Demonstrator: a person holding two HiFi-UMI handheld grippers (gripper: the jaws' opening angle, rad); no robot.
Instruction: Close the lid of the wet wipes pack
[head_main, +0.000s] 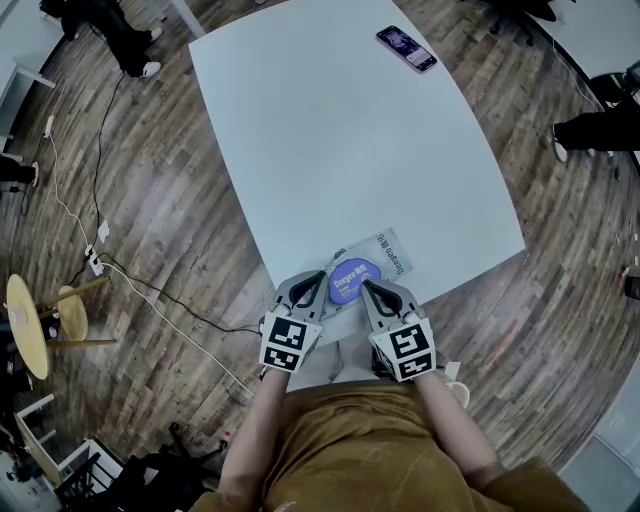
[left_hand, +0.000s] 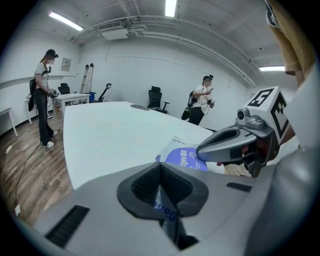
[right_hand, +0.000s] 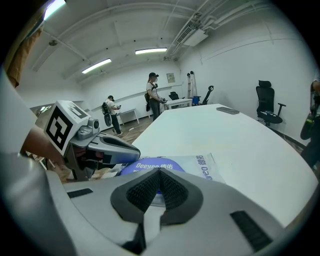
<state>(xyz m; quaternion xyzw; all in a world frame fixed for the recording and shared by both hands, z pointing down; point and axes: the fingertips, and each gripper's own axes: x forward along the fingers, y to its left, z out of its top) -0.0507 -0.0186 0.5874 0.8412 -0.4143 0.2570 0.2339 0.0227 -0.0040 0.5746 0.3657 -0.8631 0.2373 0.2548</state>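
My left gripper (head_main: 322, 284) and right gripper (head_main: 367, 288), fingers closed and empty, flank the lid (head_main: 349, 283) of the wet wipes pack (head_main: 388, 254).

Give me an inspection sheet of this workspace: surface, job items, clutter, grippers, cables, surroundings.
Surface: white table.
Job's things: wet wipes pack at the near edge, purple lid lying flat.
Clutter: phone at the far end.
Grippers: left gripper shut on the pack's film, left of the lid; right gripper with jaws together at the lid's right.
Cables: white cable and black cable on the floor, left.
Surroundings: wood floor, yellow stool, standing person.
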